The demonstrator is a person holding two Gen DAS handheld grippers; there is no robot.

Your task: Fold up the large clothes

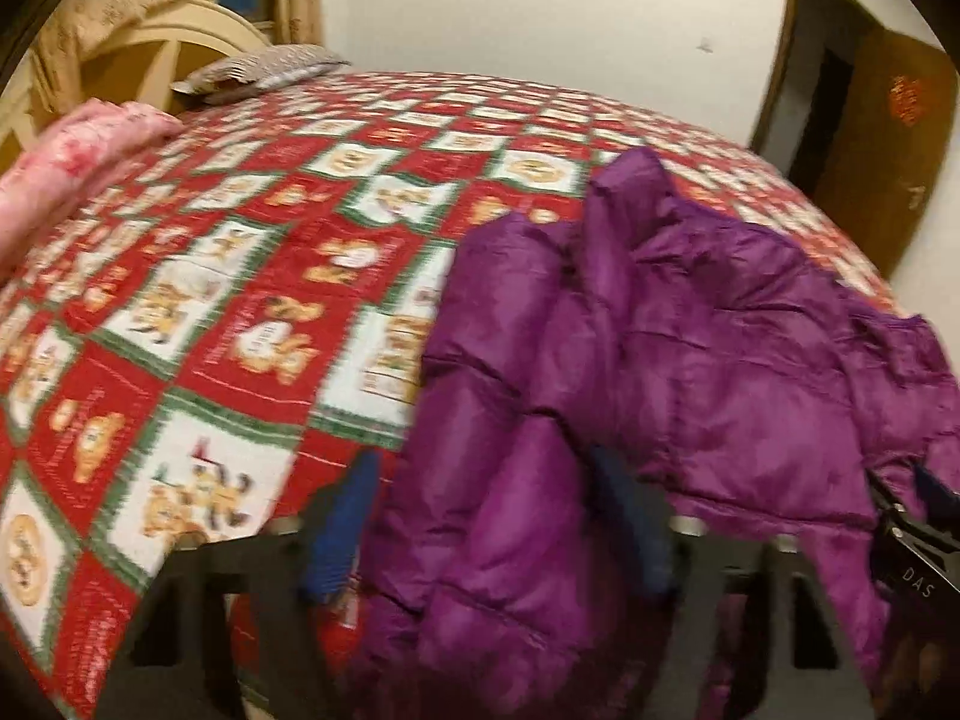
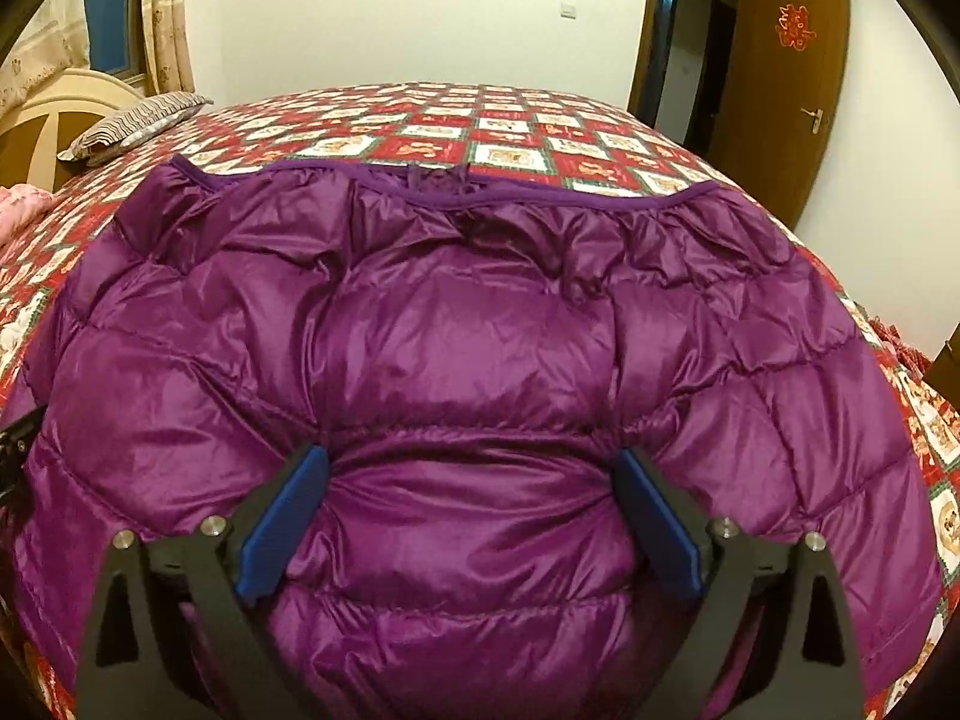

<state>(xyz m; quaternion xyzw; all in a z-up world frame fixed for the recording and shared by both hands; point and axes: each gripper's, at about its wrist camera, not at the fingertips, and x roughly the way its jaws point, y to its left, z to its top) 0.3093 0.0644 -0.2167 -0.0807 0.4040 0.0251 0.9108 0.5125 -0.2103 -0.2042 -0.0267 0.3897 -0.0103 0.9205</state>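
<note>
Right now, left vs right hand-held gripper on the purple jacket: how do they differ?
The left hand-held gripper stands narrower, with a bunched sleeve or side of the purple jacket between its fingers; the right hand-held gripper is spread wide over a flat, puffy panel. The left one works at the jacket's edge beside the bare quilt; the right one sits mid-garment. Both point down at the jacket and have blue pads.

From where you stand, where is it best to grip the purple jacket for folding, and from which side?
Probably the purple jacket is best pinched at a side edge near its bound hem, coming in from the side. The padded middle bulges thick; the hem edge lies thin on the bedspread.
</note>
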